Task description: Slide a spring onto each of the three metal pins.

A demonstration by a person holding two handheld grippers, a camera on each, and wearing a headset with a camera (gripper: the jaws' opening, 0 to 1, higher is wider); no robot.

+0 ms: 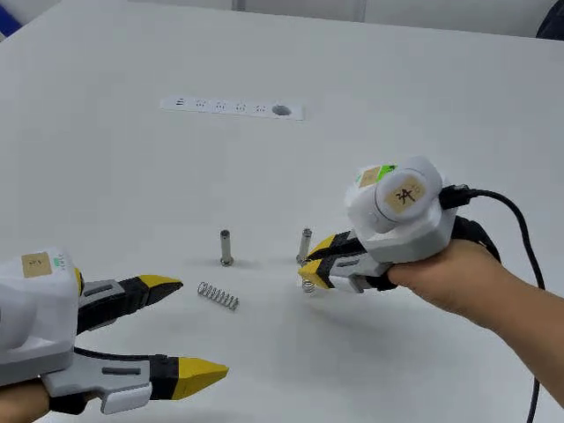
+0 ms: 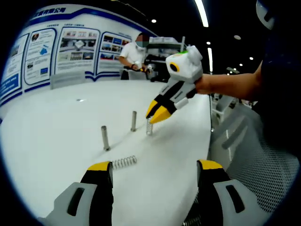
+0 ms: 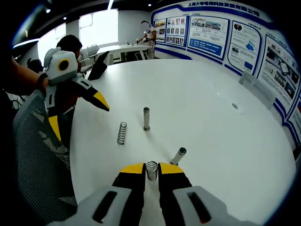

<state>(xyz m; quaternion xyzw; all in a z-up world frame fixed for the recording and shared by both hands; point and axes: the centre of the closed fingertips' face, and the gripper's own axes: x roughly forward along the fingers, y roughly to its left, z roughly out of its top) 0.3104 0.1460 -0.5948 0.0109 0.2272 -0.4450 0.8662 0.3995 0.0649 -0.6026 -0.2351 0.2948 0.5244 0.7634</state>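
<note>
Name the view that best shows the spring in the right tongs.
The right gripper view: the spring sits close, centred between the right tongs. The left gripper view shows it small, side-on; the head view, mostly hidden.

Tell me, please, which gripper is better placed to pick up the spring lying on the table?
Left. The left gripper is open, its jaws facing the lying spring close ahead. The right gripper is shut on a second spring beside a pin.

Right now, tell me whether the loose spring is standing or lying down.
Lying down: the loose spring rests on its side on the table.
</note>
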